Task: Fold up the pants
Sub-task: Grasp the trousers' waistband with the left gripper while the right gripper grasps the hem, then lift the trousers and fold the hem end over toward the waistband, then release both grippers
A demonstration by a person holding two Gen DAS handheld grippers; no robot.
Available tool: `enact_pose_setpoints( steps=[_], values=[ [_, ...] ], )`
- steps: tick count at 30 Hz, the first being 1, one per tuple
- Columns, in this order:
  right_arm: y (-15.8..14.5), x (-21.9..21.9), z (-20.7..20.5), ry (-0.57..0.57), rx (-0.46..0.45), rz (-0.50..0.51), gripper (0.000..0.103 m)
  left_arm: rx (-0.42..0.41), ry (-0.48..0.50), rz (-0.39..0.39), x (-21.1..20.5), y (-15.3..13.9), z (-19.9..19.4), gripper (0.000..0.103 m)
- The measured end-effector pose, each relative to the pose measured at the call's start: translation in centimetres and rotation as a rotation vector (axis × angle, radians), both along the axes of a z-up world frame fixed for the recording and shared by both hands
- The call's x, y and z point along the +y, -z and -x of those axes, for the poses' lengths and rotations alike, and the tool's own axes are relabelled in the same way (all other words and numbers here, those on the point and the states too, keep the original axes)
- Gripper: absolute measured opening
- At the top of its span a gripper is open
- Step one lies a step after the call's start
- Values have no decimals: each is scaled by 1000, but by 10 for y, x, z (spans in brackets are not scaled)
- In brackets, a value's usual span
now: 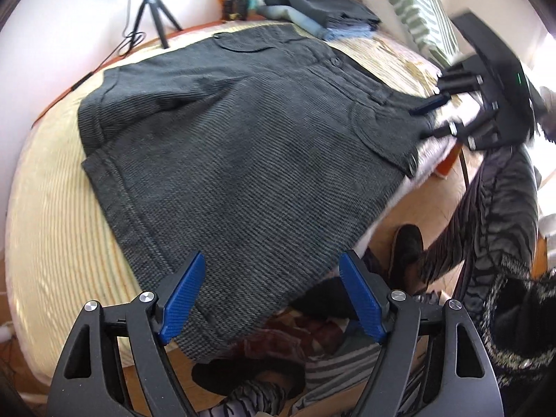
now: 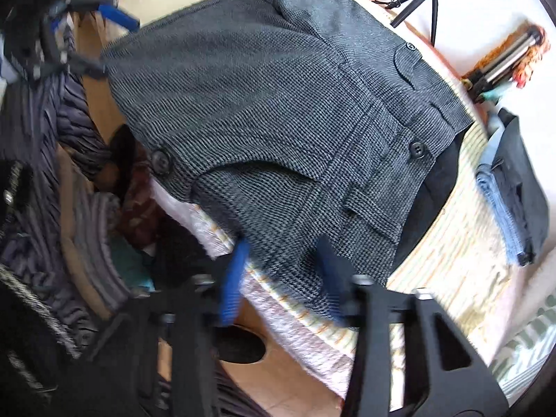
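Note:
Dark grey woven pants (image 1: 236, 146) lie spread on the bed, waistband toward the right, part hanging over the near edge. My left gripper (image 1: 267, 299) is open, its blue pads just above the overhanging hem. My right gripper (image 2: 281, 278) is open, pads either side of the waistband corner by the bed edge; it also shows in the left wrist view (image 1: 431, 118). The pants fill the right wrist view (image 2: 278, 104), with a button (image 2: 417, 149) on the waistband. The left gripper appears blurred at top left there (image 2: 100, 27).
A yellow striped bed cover (image 1: 52, 201) lies under the pants. Folded dark and blue clothes (image 1: 323, 14) are stacked at the far end, next to a striped pillow (image 1: 413, 10). A tripod (image 1: 153, 14) stands by the wall. Clothes and shoes (image 1: 406, 253) lie on the wooden floor.

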State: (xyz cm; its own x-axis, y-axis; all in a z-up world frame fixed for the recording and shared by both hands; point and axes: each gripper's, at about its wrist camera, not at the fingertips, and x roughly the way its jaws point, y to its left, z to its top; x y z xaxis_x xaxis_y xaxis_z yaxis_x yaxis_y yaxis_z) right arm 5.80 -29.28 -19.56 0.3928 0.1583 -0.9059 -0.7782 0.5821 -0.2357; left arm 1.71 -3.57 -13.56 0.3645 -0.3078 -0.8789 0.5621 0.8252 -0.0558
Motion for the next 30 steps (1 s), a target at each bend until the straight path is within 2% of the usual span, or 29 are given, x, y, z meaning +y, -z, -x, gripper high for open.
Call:
enact_pose_setpoints(
  steps=[2, 5, 9, 11, 12, 13, 14, 15, 16, 18, 24, 30],
  values=[
    [-8, 0, -2, 13, -3, -31, 16, -3, 36, -18, -5, 3, 5, 78],
    [-23, -1, -7, 33, -31, -65, 13, -19, 71, -51, -12, 9, 10, 78],
    [-40, -1, -12, 48, -79, -99, 12, -75, 61, -144, -12, 18, 8, 78],
    [-46, 0, -13, 50, -93, -110, 12, -75, 38, -150, -6, 19, 3, 66],
    [-48, 0, -13, 53, -99, -116, 12, -66, 29, -136, -2, 18, 1, 49],
    [-49, 0, -13, 58, -104, -120, 12, -59, 22, -112, 2, 16, -2, 37],
    [-50, 0, -13, 62, -109, -124, 12, -56, 16, -81, 6, 13, -4, 30],
    [-50, 0, -12, 64, -118, -127, 11, -57, 12, -50, 10, 8, -7, 15],
    [-51, 0, -12, 67, -130, -129, 11, -65, 13, -26, 13, 3, -8, 8],
    [-55, -1, -13, 81, -158, -140, 11, -127, 16, -11, 17, -14, -11, 7],
    [-88, -6, -22, 123, -253, -214, 11, -242, 1, 36, 28, -61, -38, 5],
    [-125, 0, -54, 149, -381, -232, 10, -385, -3, 21, 30, -105, -82, 4]
  ],
)
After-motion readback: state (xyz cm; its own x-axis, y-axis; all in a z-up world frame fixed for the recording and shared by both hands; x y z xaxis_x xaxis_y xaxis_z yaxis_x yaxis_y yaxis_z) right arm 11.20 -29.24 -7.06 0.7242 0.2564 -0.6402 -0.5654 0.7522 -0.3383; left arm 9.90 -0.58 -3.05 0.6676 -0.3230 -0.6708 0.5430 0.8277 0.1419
